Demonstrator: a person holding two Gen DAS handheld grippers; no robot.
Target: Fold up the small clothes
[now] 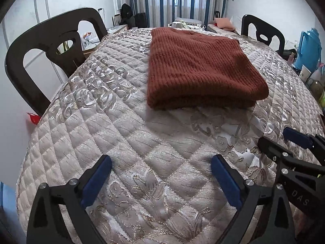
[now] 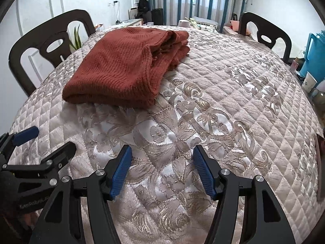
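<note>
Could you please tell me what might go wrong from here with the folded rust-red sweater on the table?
1. The sweater shows loose, bunched layers at its far right end; lifting it by one edge could undo the fold.
2. Both the left gripper and right gripper are open and empty, close beside each other over the quilted table cover; they could bump.
3. The fingers may snag the cover's stitching.

One folded rust sweater (image 1: 201, 69), two dark chairs (image 1: 50, 46) (image 1: 264, 32), two grippers (image 1: 160, 181) (image 2: 162, 170), one quilted table cover (image 1: 121, 134).
</note>
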